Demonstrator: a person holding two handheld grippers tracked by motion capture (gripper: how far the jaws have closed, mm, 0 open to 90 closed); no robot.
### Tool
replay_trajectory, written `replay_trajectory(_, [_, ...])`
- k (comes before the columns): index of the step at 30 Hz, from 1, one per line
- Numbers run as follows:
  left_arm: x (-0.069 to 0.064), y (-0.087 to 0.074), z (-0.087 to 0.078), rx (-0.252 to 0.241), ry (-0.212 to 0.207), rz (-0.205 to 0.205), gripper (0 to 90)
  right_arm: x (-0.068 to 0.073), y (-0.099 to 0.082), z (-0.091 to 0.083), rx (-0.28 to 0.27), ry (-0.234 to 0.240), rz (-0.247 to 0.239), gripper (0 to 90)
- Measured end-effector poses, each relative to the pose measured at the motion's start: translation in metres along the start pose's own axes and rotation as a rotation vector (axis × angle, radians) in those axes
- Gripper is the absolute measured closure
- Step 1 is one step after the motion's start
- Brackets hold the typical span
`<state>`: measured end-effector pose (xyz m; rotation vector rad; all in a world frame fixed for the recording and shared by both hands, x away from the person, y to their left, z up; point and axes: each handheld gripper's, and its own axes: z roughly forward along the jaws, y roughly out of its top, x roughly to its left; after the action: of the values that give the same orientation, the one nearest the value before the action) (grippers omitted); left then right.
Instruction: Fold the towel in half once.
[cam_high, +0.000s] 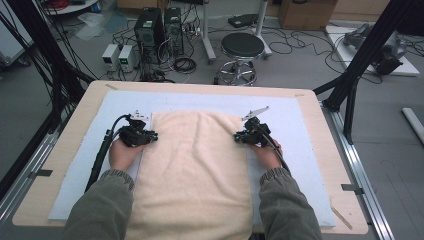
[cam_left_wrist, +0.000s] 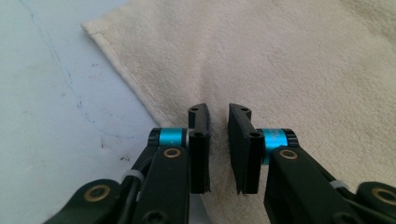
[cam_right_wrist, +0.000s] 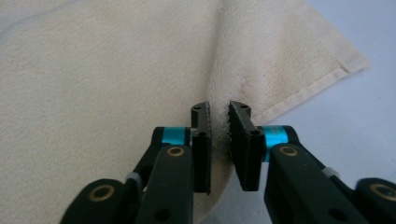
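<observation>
Towel (cam_high: 195, 170): lay flat on the mat (cam_high: 305, 150), between the two claws.
Left claw (cam_high: 151, 135): sat at the towel's left edge, near its far corner.
Right claw (cam_high: 239, 137): sat at the towel's right edge, opposite the left claw.
Mat: spread over the desk (cam_high: 320, 120), under both claws.
Stool (cam_high: 242, 50): stood on the floor beyond the desk, well past the right claw.

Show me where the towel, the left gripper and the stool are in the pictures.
towel (cam_high: 195, 170): high view, middle of the cloth.
left gripper (cam_left_wrist: 218, 135): left gripper view, between its fingertips, where a fold of the towel is pinched.
stool (cam_high: 242, 45): high view, on the black seat.
</observation>
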<state>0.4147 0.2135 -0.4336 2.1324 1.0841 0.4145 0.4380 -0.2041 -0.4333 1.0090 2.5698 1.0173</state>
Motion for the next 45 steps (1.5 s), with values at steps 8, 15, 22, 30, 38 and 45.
replay_trajectory(8, [-0.001,0.001,-0.002,-0.004,-0.013,0.004,84.9,-0.001,0.001,-0.005,-0.011,0.020,0.005,83.1])
replay_trajectory(15, [-0.001,0.004,-0.016,-0.041,-0.024,0.014,85.1,0.003,0.003,-0.017,-0.044,0.022,-0.010,83.5])
replay_trajectory(22, [-0.001,0.005,-0.035,-0.077,-0.034,0.035,85.2,0.010,0.007,-0.034,-0.076,0.036,-0.045,83.8])
replay_trajectory(30, [-0.007,0.005,-0.060,-0.127,-0.061,0.070,85.4,0.022,0.008,-0.057,-0.099,0.069,-0.083,83.8])
replay_trajectory(38, [-0.019,-0.015,-0.082,-0.172,-0.088,0.092,85.4,0.041,0.003,-0.083,-0.134,0.115,-0.127,83.7])
replay_trajectory(45, [-0.037,-0.038,-0.098,-0.196,-0.111,0.135,85.4,0.064,-0.013,-0.097,-0.110,0.136,-0.167,83.5])
